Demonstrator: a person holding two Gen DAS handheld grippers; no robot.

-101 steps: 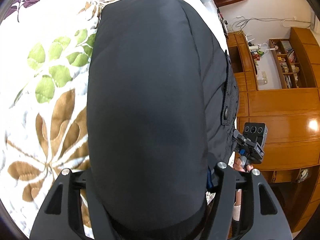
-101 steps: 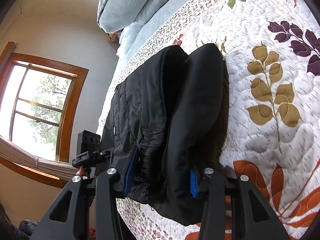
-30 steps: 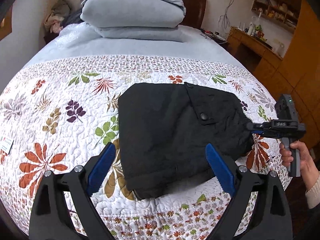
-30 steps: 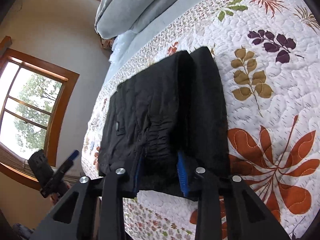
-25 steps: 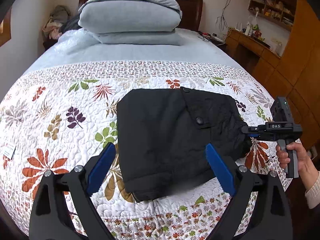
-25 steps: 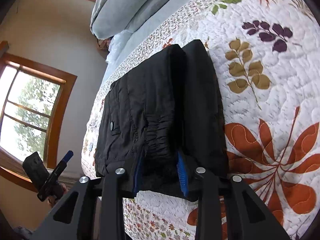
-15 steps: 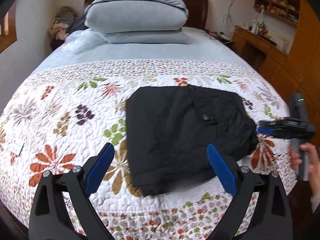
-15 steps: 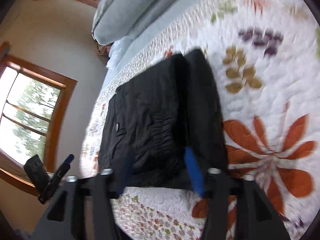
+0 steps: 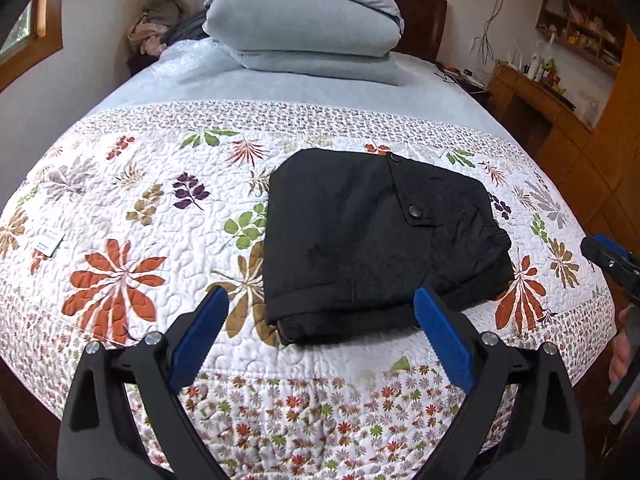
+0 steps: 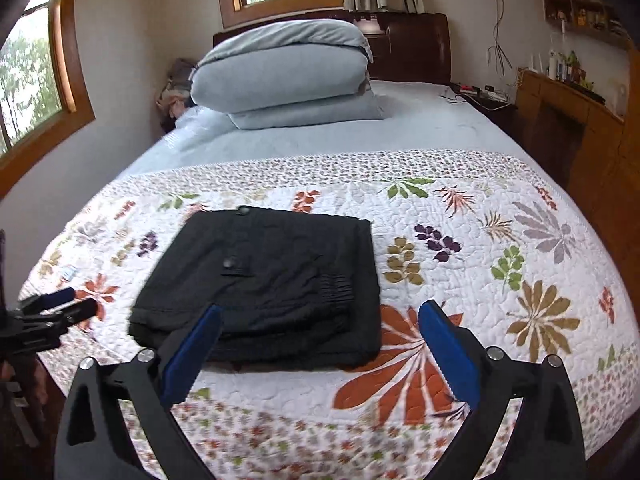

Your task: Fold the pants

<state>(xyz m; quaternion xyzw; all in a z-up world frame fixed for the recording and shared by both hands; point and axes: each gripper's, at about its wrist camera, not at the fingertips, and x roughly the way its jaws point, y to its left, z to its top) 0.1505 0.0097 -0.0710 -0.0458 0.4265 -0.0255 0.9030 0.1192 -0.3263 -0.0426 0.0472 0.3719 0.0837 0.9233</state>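
The black pants (image 9: 376,240) lie folded into a compact rectangle on the floral quilt (image 9: 140,216), near the foot of the bed; they also show in the right wrist view (image 10: 272,280). My left gripper (image 9: 320,336) is open and empty, held back from the near edge of the pants. My right gripper (image 10: 320,348) is open and empty, also drawn back above the bed's foot edge. The right gripper's tip shows at the right edge of the left wrist view (image 9: 608,256). The left gripper shows at the left edge of the right wrist view (image 10: 52,312).
Folded grey bedding (image 9: 304,24) is stacked at the head of the bed by the dark headboard (image 10: 408,48). Wooden cabinets and shelves (image 9: 580,92) line the right wall. Windows (image 10: 32,72) are on the left wall.
My right gripper let go of the pants' waistband edge, opened and pulled back and up. My left gripper stayed open and backed off slightly. The pants lie still.
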